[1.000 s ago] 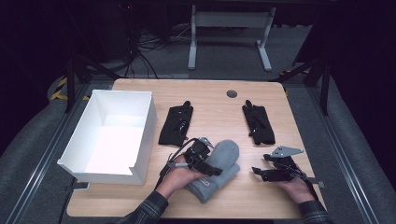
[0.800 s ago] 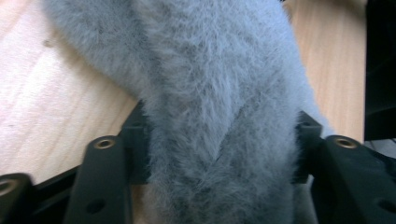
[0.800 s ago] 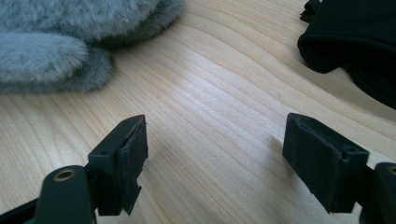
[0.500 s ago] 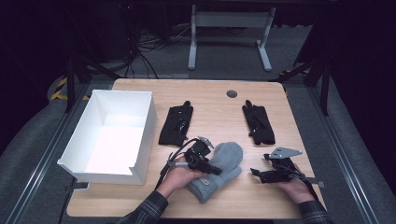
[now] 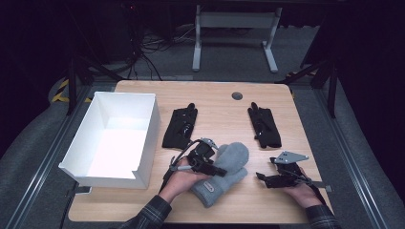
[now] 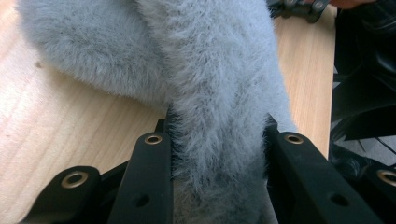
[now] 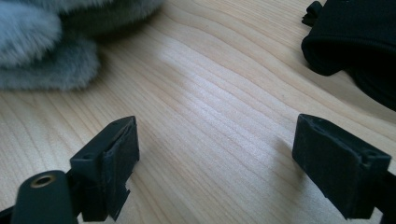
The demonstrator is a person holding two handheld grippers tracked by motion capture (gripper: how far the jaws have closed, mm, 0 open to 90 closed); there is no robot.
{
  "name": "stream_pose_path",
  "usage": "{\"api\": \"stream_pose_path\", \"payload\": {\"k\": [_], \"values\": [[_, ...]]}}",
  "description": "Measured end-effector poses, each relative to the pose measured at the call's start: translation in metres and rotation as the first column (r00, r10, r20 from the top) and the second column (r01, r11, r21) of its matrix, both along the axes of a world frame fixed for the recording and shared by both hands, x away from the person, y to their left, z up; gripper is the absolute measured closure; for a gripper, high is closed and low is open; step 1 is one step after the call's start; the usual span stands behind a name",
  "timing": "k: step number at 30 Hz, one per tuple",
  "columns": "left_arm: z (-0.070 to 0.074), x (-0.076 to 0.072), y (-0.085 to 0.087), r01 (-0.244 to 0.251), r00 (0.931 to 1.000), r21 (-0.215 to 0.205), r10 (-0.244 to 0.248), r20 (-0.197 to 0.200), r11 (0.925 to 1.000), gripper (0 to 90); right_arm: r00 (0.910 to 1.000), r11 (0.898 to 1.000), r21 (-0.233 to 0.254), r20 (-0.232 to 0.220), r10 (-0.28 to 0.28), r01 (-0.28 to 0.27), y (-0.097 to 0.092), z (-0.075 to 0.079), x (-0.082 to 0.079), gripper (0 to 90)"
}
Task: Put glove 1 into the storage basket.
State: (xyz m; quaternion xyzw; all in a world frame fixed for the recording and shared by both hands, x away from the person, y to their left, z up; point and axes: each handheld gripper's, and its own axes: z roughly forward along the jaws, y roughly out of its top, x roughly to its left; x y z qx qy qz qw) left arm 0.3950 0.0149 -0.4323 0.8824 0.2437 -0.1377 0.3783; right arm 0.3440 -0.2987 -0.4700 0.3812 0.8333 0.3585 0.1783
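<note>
A fluffy grey mitten (image 5: pixel 231 164) lies at the front middle of the wooden table (image 5: pixel 215 107). My left gripper (image 5: pixel 217 169) rests on its left side. In the left gripper view the two jaws pinch a fold of the grey mitten (image 6: pixel 215 70), so the left gripper (image 6: pixel 219 144) is shut on it. My right gripper (image 5: pixel 261 177) lies low at the front right, a short way right of the mitten. In its own view the right gripper (image 7: pixel 215 154) stands wide open over bare wood, with the mitten (image 7: pixel 42 46) ahead to the left.
A white open box (image 5: pixel 149 136) stands at the left of the table. One black glove (image 5: pixel 180 126) lies beside it, behind the mitten. A second black glove (image 5: pixel 264 125) (image 7: pixel 355 42) lies behind the right gripper. A round grommet (image 5: pixel 237 96) sits near the far edge.
The left gripper has edged slightly to the right on the mitten. The right gripper and both black gloves have stayed where they were.
</note>
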Motion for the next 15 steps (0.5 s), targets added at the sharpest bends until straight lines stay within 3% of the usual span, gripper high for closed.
{"api": "stream_pose_path", "payload": {"k": [15], "values": [[0.047, -0.001, 0.02, -0.066, 0.9948, -0.036, 0.068, 0.076, 0.9972, 69.5, 1.0, 1.0, -0.003, 0.001, 0.004, -0.004, 0.0, 0.0, 0.0, 14.9]]}}
